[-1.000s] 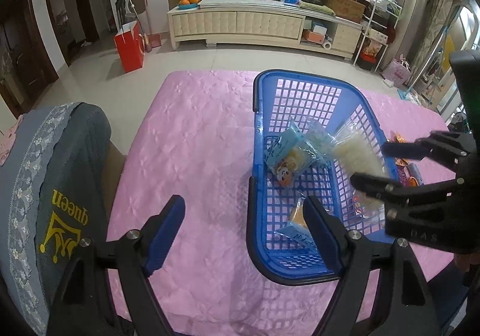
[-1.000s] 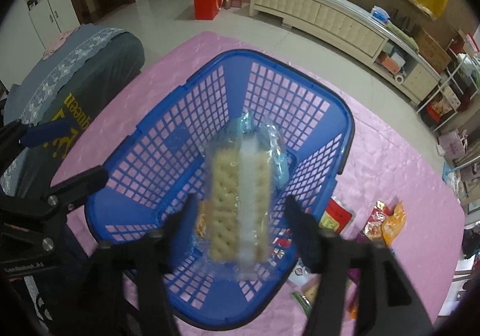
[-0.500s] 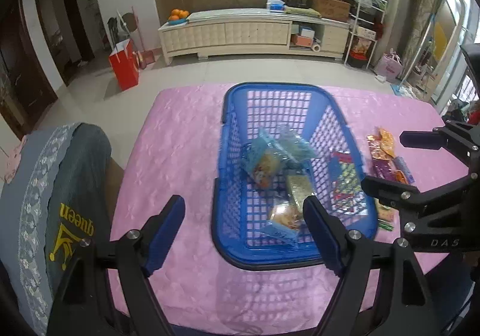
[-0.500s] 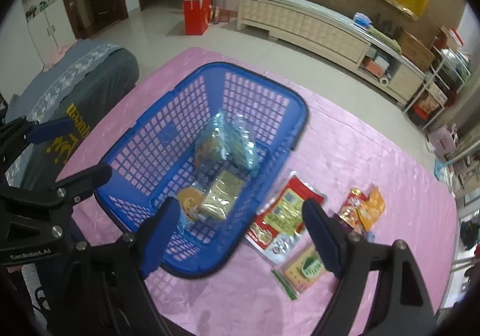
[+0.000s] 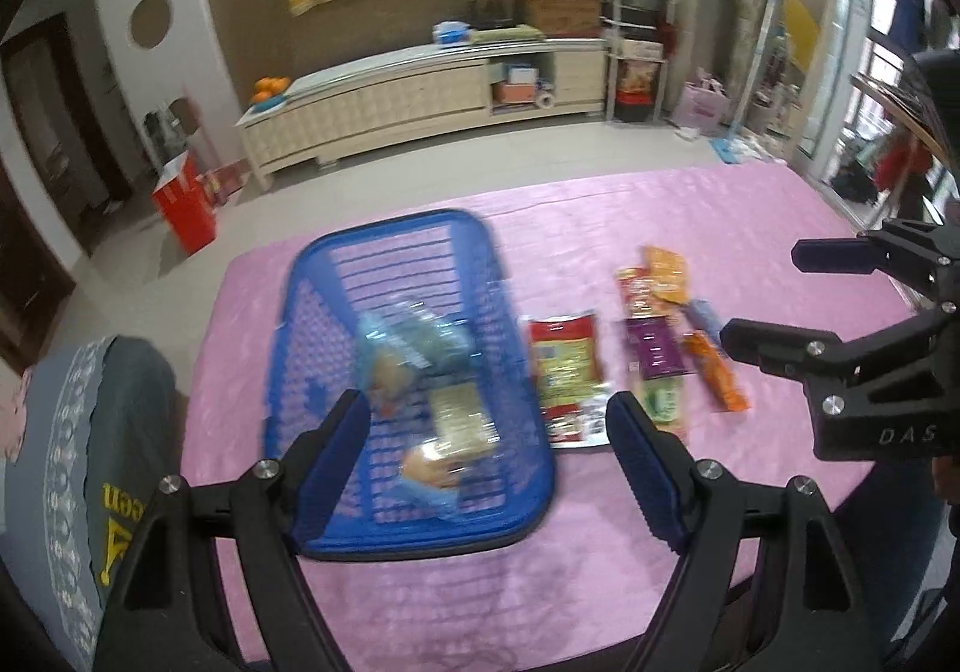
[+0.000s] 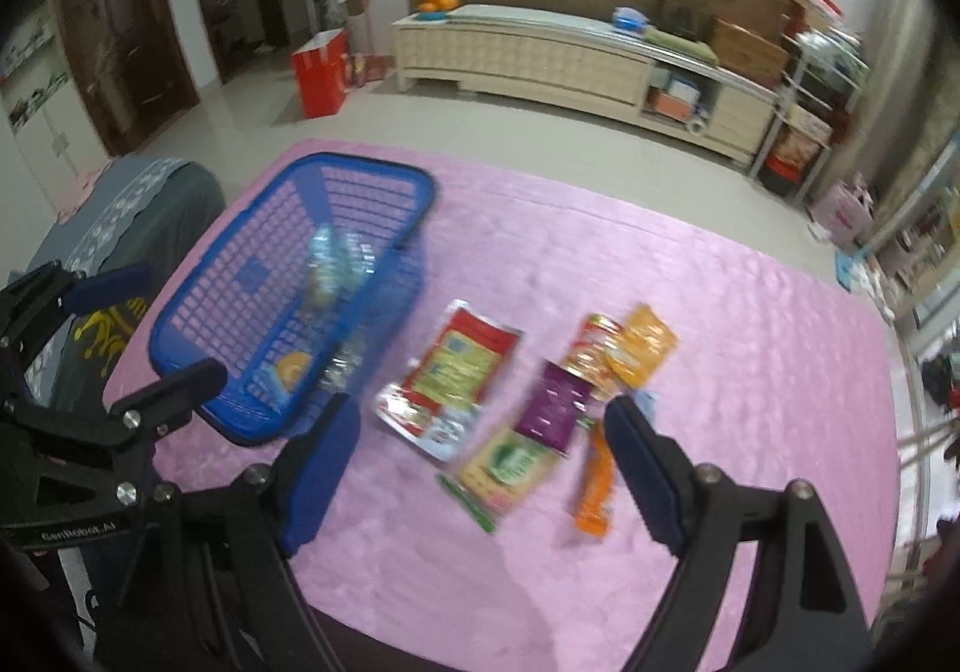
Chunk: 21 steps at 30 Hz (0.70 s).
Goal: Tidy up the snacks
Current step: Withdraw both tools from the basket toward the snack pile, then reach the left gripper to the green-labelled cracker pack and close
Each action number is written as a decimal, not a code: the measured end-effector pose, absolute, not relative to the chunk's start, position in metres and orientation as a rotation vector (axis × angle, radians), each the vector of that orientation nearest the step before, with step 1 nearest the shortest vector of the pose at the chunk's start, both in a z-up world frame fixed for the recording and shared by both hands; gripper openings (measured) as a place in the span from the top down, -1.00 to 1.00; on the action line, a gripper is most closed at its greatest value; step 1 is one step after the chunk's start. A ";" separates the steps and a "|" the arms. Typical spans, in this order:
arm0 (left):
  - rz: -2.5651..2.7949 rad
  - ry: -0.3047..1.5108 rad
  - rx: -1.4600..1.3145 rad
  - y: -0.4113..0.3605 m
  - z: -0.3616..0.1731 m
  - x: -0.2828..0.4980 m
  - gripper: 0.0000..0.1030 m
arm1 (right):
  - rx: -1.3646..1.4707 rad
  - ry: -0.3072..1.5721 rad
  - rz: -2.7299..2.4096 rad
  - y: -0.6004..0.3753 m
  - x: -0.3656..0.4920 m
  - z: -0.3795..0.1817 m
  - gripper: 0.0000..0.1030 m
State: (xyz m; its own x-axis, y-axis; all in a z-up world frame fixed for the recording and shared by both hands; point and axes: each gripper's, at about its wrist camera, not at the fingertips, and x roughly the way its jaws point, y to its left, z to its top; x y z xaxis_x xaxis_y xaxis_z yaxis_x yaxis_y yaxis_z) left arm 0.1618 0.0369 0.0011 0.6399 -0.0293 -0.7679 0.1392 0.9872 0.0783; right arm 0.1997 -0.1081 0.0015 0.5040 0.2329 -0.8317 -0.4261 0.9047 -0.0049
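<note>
Left wrist view: the left gripper (image 5: 489, 447) hangs spread wide and empty above the near end of the blue basket (image 5: 336, 276), which sits on the pink tablecloth (image 5: 600, 564) with several packets inside it. The picture is smeared, so which packets they are is hard to tell. If this gripper drops from here, its fingers would likely knock the basket's rim and shove it toward the table edge.

Right wrist view: the right gripper (image 6: 480, 468) is also spread and holds nothing, poised over the loose snacks beside the basket: a red packet (image 6: 450, 378), a purple packet (image 6: 555, 411), a green-labelled cracker pack (image 6: 510, 465) and an orange stick (image 6: 594, 492). They lie close, some overlapping, so a closing pinch could catch two at once or slide off the slick, flat wrappers.
</note>
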 end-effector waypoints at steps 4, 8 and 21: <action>-0.146 0.887 0.168 0.000 -0.008 0.168 -0.54 | -0.179 0.980 0.349 -0.149 0.200 -0.005 -0.68; -0.184 0.910 0.208 -0.037 -0.021 0.175 -0.54 | -0.141 1.009 0.312 -0.179 0.200 -0.018 -0.68; -0.253 0.985 0.262 -0.103 -0.071 0.190 -0.54 | -0.031 1.087 0.228 -0.256 0.197 -0.066 -0.68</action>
State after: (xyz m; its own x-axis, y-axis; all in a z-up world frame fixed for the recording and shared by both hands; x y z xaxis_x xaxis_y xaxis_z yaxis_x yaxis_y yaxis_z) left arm 0.1901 -0.1026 -0.0711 0.5284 -0.0915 -0.8440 0.3269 0.9394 0.1028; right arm 0.1968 -0.2559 -0.0662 0.4441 0.1689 -0.8799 -0.1989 0.9762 0.0870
